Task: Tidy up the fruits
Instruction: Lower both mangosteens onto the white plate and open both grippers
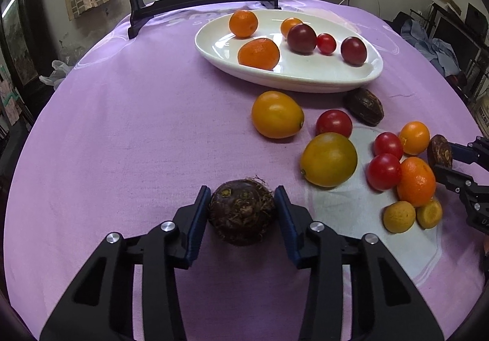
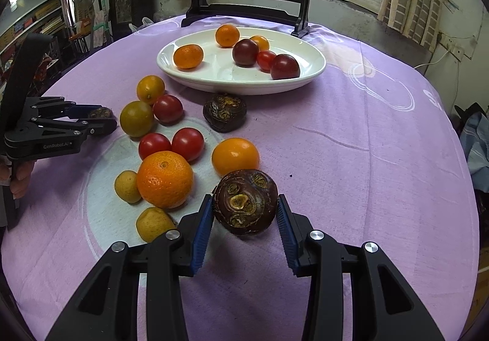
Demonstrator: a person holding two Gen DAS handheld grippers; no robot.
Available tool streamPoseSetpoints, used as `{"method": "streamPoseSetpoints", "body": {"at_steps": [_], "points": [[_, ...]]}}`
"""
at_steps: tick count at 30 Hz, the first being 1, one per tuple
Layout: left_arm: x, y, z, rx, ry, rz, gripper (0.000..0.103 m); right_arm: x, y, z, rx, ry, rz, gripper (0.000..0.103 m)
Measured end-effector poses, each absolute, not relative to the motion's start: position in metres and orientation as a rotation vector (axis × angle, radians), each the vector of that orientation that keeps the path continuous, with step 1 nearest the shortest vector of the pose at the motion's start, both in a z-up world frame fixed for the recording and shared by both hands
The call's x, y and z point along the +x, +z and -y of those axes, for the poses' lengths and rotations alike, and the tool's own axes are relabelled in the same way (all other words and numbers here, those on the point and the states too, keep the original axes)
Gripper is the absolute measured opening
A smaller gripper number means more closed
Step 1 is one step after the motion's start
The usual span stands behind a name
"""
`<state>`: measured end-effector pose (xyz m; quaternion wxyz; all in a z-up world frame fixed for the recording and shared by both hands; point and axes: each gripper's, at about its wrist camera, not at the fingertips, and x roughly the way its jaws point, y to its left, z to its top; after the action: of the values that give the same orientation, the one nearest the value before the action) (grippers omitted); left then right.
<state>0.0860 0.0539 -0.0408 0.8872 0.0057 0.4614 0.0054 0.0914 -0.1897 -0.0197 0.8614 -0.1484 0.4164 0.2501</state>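
My left gripper [image 1: 242, 203] is shut on a dark brown water chestnut [image 1: 242, 212], held just above the purple cloth; it also shows in the right wrist view [image 2: 102, 118]. My right gripper [image 2: 244, 209] is shut on another water chestnut [image 2: 245, 202], and shows in the left wrist view [image 1: 443, 160]. A white oval plate [image 2: 311, 69] at the back holds mandarins, dark tomatoes and a small red tomato [image 2: 265, 60]. A third water chestnut [image 2: 224, 111] lies in front of the plate. Loose mandarins, yellow and red tomatoes and small yellow fruits lie around a large mandarin [image 2: 165, 179].
A purple cloth [image 2: 366, 157] covers the round table, with a white patch [image 2: 101, 203] under the loose fruit. A dark wooden screen stand [image 2: 244, 9] sits behind the plate. Room clutter surrounds the table.
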Motion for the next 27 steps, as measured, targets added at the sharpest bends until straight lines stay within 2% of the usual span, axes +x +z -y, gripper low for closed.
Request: {"method": "streamPoseSetpoints", "body": {"at_steps": [10, 19, 27], "points": [[0.079, 0.005, -0.051, -0.025, 0.002, -0.819, 0.042, 0.093, 0.008, 0.190, -0.257, 0.505, -0.769, 0.042], [0.134, 0.050, -0.041, -0.040, 0.010, -0.760, 0.042, 0.123, 0.065, 0.165, -0.246, 0.523, -0.604, 0.042], [0.199, 0.042, -0.059, -0.106, 0.092, -0.774, 0.042, 0.169, 0.044, 0.141, -0.200, 0.532, -0.678, 0.042]]}}
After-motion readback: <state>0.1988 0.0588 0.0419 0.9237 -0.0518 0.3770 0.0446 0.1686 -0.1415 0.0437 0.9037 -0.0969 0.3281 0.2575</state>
